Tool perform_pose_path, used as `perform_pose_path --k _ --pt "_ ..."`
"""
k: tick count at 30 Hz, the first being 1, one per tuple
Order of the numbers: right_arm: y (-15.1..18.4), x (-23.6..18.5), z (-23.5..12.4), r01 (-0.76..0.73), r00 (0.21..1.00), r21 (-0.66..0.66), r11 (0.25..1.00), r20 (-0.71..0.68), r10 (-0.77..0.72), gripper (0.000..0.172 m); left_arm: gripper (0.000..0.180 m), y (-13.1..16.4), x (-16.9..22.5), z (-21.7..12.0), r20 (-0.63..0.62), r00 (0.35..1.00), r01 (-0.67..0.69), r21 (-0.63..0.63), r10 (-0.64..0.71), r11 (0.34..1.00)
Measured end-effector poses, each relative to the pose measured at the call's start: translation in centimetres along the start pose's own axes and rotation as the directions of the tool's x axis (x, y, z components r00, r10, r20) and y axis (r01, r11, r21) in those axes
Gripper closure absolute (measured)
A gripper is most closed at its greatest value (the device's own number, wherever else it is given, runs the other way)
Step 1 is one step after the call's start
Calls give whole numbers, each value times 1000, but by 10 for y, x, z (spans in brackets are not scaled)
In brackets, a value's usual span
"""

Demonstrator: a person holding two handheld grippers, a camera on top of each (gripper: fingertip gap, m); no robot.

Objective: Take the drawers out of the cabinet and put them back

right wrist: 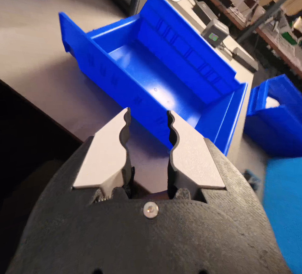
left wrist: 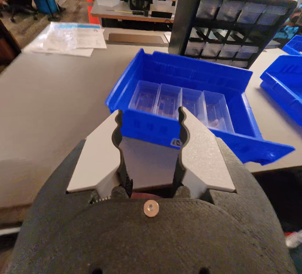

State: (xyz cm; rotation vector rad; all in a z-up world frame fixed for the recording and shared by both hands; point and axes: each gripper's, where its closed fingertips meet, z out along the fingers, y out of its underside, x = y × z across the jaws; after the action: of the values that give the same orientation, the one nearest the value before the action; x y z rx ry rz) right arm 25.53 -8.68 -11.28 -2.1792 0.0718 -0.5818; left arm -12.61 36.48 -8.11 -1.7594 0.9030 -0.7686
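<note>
Left wrist view: my left gripper (left wrist: pixel 150 114) spread, empty; 4 clear drawers (left wrist: pixel 183 104) at 12 o'clock look light, slippery, thin-walled — pinch rim.

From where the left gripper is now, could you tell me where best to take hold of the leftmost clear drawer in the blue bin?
Probably by its near end wall, from above. The leftmost clear drawer lies open side up beside its neighbour, so its long sides are crowded. The left gripper is open and empty, just short of the blue bin.

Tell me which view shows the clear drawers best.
The left wrist view: four clear drawers sit side by side in a blue bin before the cabinet. The right wrist view shows none, only an empty bin.
</note>
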Motion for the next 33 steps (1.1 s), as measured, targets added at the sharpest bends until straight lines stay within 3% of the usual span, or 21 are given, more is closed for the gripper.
perform_pose_path --k 4,7,10,14,18,21,26,30,33 --pt "26 -8 -5 -303 953 59 951 -3 303 124 107 38 30 -6 -88 983 158 -69 -164 985" --pt "40 -7 14 -436 899 56 898 -12 438 117 106 45 47 9 -176 947 252 -106 -268 962" --pt "37 1 30 -443 895 67 894 -33 446 111 99 33 52 26 -271 890 348 -113 -366 931" --pt "25 27 44 -427 901 103 899 -43 433 113 101 15 39 49 -338 858 370 -117 -387 922" --pt "18 55 60 -458 881 141 878 -60 469 103 99 3 22 70 -335 844 409 -105 -420 906" --pt "9 40 59 -484 865 169 859 -55 498 90 89 6 37 51 -302 877 382 -29 -373 924" --pt "-3 -21 65 -579 793 209 788 -77 604 70 67 35 80 20 -201 947 266 54 -251 962" --pt "-25 -63 84 -576 800 161 802 -94 593 50 58 51 103 27 -95 992 86 26 -83 996" --pt "-40 -65 99 -566 800 169 807 -125 587 48 58 59 106 39 -37 999 14 -2 -14 1000"
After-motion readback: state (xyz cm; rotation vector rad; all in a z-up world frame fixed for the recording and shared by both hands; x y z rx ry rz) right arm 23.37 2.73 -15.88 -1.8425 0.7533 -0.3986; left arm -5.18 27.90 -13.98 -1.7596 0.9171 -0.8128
